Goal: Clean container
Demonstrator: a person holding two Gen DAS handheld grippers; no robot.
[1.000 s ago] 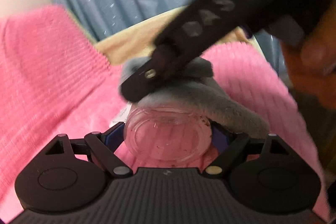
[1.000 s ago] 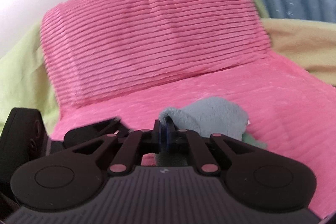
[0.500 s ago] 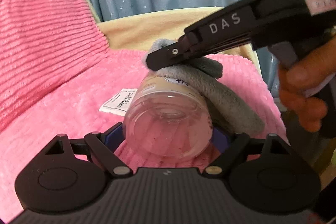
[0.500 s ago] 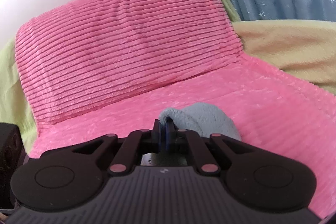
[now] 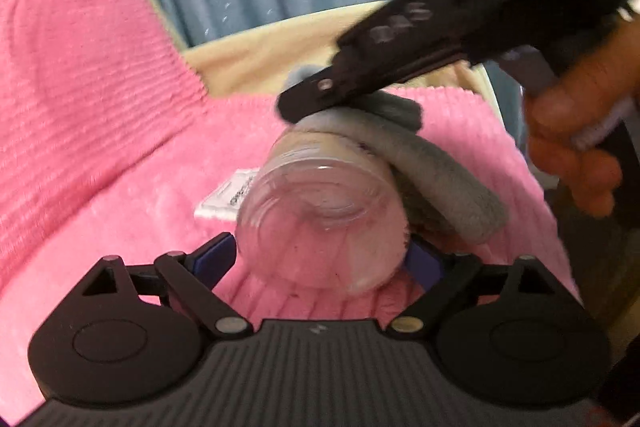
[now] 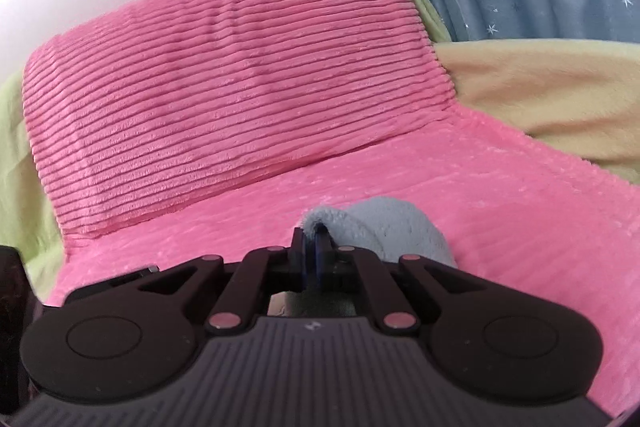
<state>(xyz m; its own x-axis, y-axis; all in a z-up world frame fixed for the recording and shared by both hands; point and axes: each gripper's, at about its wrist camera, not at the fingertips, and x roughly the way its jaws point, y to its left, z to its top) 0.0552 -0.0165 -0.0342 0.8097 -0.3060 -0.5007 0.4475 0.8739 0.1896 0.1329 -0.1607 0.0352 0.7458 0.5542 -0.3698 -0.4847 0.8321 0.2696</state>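
Pink ribbed blanket fills the frame; at lower centre the left gripper clamps the clear container sideways, while the right gripper, jaws pinched, presses a grey cloth on its upper right

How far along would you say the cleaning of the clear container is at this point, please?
Done: the left tongs grip the clear container by its sides, and the right tongs are shut on the grey cloth. In hand: the cloth is pressed against the container's far end, mid-wipe. Left: dark specks show on the container near its base, so more wiping seems needed before setting it down on the pink blanket.
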